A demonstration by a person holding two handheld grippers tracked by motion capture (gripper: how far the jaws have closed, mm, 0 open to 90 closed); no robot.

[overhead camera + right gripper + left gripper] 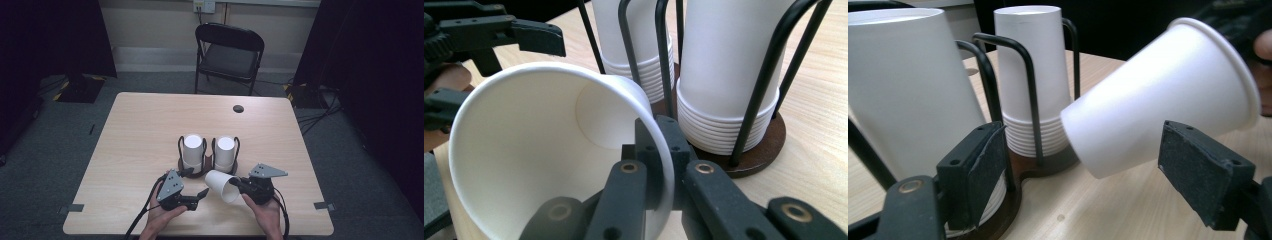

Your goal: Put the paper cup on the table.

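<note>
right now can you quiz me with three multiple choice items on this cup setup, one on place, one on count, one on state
1. Where does the right gripper grip the loose paper cup?
A. its rim wall
B. its base
C. nowhere

2. How many stacks of cups stand in the wire cup holder?
A. one
B. two
C. four

3. How is the left gripper?
A. shut on the cup
B. shut on the wire
C. open, holding nothing

Answers: 1 A, the jaws pinch the rim wall, one inside, one outside. 2 B, two white stacks stand side by side. 3 C, its pads stand apart either side of the cup.

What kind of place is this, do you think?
Probably a recording lab or studio, not a home: black curtains flank the wooden table, cables trail over grey carpet, and a folding chair stands behind.
</note>
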